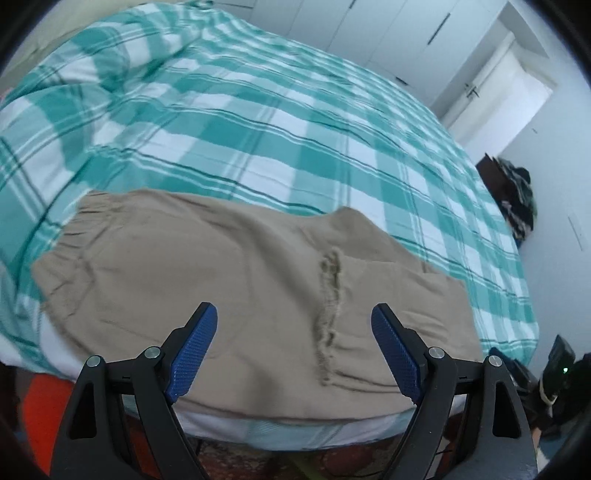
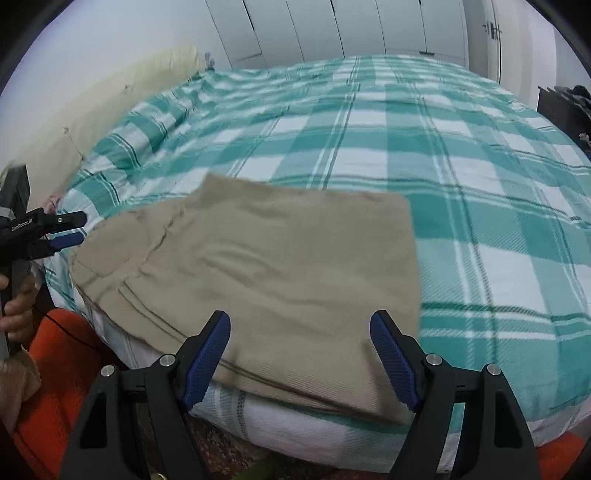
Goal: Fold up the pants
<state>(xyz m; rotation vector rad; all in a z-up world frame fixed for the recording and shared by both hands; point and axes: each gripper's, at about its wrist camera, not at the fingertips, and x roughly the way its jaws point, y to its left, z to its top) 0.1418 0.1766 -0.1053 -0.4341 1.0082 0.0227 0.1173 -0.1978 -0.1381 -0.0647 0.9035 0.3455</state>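
Far left in the right wrist view: a hand (image 2: 16,306) on a black handle holds the left gripper (image 2: 72,230), off the left edge of the folded beige cotton pants (image 2: 258,266), not touching the fabric as far as shows. Its own view shows the left gripper (image 1: 294,314) spread wide, blue ribbed pads (image 1: 194,354) apart with nothing between them, hanging above the pants (image 1: 221,280). Elastic waistband at left, a frayed seam running down the middle. Pants lie flat on the teal-and-white plaid bedspread (image 1: 258,122), at the near edge of the bed. Right gripper (image 2: 300,319) also spread wide and empty, above the near right part of the pants, no contact. White wardrobe doors (image 2: 332,29) behind the bed. Orange cloth (image 2: 55,376) low at left below the mattress edge.
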